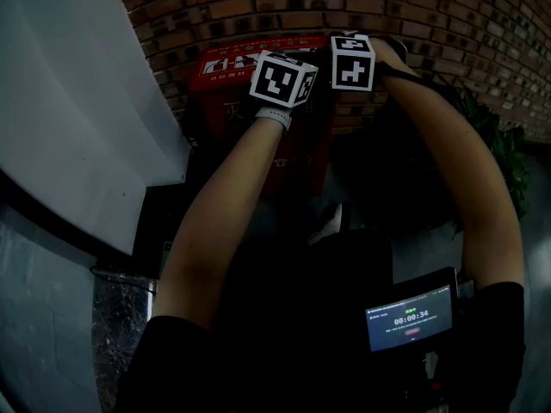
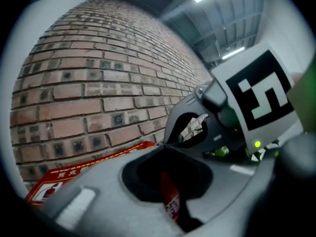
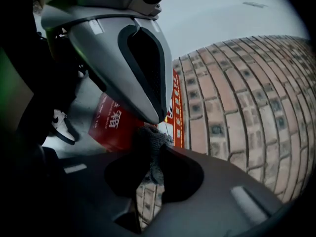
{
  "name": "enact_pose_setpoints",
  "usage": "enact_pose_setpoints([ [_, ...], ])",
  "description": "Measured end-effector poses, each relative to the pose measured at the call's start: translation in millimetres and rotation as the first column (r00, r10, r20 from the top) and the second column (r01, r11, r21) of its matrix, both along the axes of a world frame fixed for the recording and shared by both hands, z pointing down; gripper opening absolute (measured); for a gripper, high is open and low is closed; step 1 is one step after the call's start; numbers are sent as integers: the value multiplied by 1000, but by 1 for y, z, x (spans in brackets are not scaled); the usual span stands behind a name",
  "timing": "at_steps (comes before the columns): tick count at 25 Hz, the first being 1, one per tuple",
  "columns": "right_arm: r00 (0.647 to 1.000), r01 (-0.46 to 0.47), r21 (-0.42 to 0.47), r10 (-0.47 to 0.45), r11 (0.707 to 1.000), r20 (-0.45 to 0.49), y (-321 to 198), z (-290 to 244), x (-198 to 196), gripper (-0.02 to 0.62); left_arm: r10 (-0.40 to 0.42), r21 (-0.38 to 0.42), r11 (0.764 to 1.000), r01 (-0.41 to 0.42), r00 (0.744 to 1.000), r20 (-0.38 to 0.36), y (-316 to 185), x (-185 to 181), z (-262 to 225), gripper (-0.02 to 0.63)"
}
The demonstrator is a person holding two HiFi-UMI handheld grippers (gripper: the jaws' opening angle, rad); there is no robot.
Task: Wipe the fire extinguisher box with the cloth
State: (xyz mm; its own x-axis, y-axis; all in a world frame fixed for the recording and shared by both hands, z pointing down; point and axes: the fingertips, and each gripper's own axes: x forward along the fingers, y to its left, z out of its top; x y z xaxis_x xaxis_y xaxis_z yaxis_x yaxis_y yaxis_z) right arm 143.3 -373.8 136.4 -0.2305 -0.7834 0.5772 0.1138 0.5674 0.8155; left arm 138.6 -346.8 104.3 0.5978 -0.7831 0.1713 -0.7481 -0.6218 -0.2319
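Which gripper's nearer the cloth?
Right. The right gripper is shut on the cloth; the left gripper sits close beside it, jaws together on nothing.
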Motion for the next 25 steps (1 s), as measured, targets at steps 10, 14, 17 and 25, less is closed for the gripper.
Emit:
enact_pose_setpoints([
  [10, 980, 22, 144, -49, 989, 193, 11, -39, 26, 58, 63, 73, 995, -60, 998, -33, 17, 13, -21, 3],
  [14, 887, 99, 125, -145, 987, 439, 44, -57, 0, 58, 67, 154, 986, -71, 997, 29, 42, -22, -42, 3],
  [17, 796, 173, 138, -221, 975, 564, 76, -53, -20, 58, 100, 198, 975, -106, 994, 37, 70, -48, -38, 3],
  [25, 370, 301, 160, -270, 940, 889, 151, 8, -63, 60, 111, 243, 967, -81, 987, -113, 125, -109, 55, 3],
])
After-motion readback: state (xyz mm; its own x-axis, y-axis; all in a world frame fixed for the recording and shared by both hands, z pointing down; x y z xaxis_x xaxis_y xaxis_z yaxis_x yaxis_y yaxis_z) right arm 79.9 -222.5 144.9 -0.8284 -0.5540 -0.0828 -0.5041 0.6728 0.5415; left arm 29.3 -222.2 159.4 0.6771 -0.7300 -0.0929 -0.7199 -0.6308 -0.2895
